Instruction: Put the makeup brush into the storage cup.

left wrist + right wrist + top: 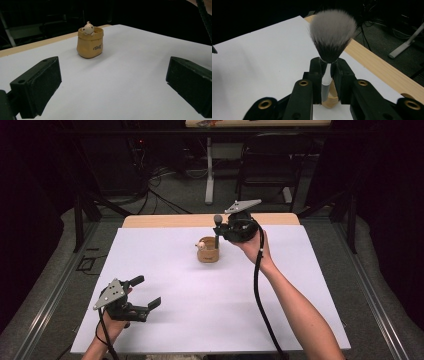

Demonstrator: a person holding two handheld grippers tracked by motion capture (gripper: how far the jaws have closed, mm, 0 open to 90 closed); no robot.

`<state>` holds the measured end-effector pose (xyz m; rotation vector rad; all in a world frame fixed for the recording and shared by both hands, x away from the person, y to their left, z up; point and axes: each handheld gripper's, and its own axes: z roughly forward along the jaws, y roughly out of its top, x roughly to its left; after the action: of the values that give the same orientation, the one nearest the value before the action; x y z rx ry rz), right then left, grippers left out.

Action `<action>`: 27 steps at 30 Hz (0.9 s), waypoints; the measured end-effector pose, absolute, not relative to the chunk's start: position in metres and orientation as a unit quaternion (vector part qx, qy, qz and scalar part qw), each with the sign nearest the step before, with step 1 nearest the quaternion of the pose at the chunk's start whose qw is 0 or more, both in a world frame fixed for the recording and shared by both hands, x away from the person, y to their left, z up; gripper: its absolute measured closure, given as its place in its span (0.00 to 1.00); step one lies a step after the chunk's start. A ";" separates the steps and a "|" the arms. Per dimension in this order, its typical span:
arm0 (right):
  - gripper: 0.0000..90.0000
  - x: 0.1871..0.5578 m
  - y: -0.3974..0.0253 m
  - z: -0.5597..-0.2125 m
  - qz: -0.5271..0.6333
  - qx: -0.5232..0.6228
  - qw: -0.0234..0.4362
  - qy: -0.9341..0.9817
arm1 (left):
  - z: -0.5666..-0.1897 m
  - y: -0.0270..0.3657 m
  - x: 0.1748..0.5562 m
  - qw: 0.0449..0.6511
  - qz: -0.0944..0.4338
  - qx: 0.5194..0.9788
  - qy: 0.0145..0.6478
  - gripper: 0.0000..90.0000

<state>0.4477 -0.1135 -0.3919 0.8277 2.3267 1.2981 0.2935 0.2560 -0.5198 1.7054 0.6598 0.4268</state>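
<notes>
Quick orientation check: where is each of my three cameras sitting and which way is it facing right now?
High view: above the person's side, facing forward and down on the table; both forearms, left gripper, right gripper.
Left gripper view: low over the table, facing the holder between wide-apart jaws.
Right gripper view: along jaws clamped on the brush, holder below.
Shared: every view shows the holder.

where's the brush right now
The brush is clamped upright in the right gripper, bristles up, directly over the small tan pot near the table's far middle; in the high view its handle reaches down to the pot's rim.
</notes>
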 end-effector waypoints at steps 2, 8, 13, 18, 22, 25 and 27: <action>0.86 0.449 -0.112 -0.392 0.458 0.292 0.178 0.821 | -0.520 0.256 0.294 0.591 0.183 0.733 0.283 0.00; 0.86 0.456 -0.110 -0.396 0.457 0.295 0.180 0.819 | -0.520 0.256 0.294 0.591 0.183 0.732 0.284 0.00; 0.86 0.460 -0.109 -0.399 0.458 0.299 0.183 0.817 | -0.520 0.256 0.294 0.590 0.184 0.733 0.285 0.00; 0.86 0.464 -0.108 -0.402 0.458 0.302 0.185 0.815 | -0.520 0.256 0.294 0.590 0.184 0.732 0.285 0.00; 0.86 0.466 -0.107 -0.404 0.458 0.302 0.186 0.815 | -0.520 0.256 0.294 0.590 0.184 0.733 0.285 0.00; 0.86 0.468 -0.107 -0.405 0.457 0.303 0.188 0.815 | -0.520 0.256 0.294 0.590 0.184 0.732 0.285 0.00; 0.86 0.469 -0.106 -0.405 0.457 0.305 0.188 0.814 | -0.520 0.256 0.294 0.590 0.184 0.732 0.285 0.00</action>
<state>0.4690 -0.1062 -0.4053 0.8574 2.2919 1.2854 0.2938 0.2563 -0.5202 1.7040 0.6640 0.4283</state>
